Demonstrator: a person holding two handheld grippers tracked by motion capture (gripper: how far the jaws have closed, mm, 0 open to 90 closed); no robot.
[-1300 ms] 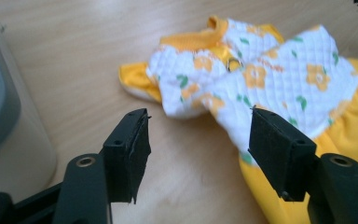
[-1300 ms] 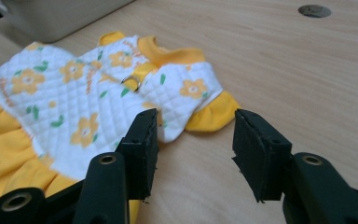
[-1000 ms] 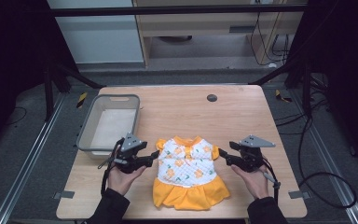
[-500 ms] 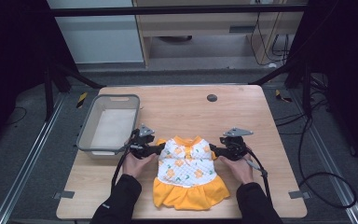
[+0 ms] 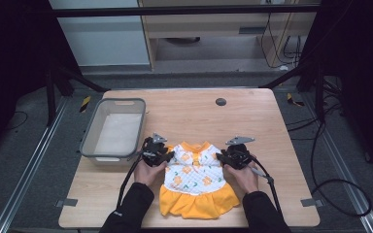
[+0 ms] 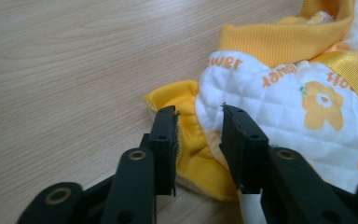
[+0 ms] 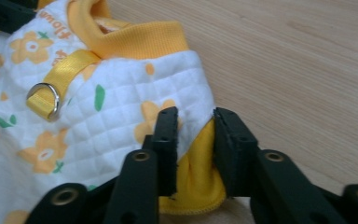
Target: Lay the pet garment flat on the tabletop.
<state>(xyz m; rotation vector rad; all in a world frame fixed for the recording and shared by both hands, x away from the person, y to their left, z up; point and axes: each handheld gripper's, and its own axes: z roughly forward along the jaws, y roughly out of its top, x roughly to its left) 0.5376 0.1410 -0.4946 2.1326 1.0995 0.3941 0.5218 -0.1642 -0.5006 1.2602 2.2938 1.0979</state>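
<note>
Your small quilted dress (image 5: pixel 195 180) lies flat near the front edge of the wooden table (image 5: pixel 257 116), collar pointing away from you and its orange ruffled skirt toward you. Your left gripper (image 5: pixel 166 156) sits at the dress's left shoulder. In the left gripper view its jaws stand apart with the orange sleeve cuff (image 6: pixel 193 135) between them, the cloth touching the left jaw but not pinched. Your right gripper (image 5: pixel 220 157) sits at the opposite shoulder. In the right gripper view its jaws are likewise parted, straddling the other orange sleeve cuff (image 7: pixel 196 172) and the white quilted edge. A yellow strap with a metal ring (image 7: pixel 46 100) lies on the dress's chest. A grey plastic bin (image 5: pixel 114 131) stands just left of your left gripper.
</note>
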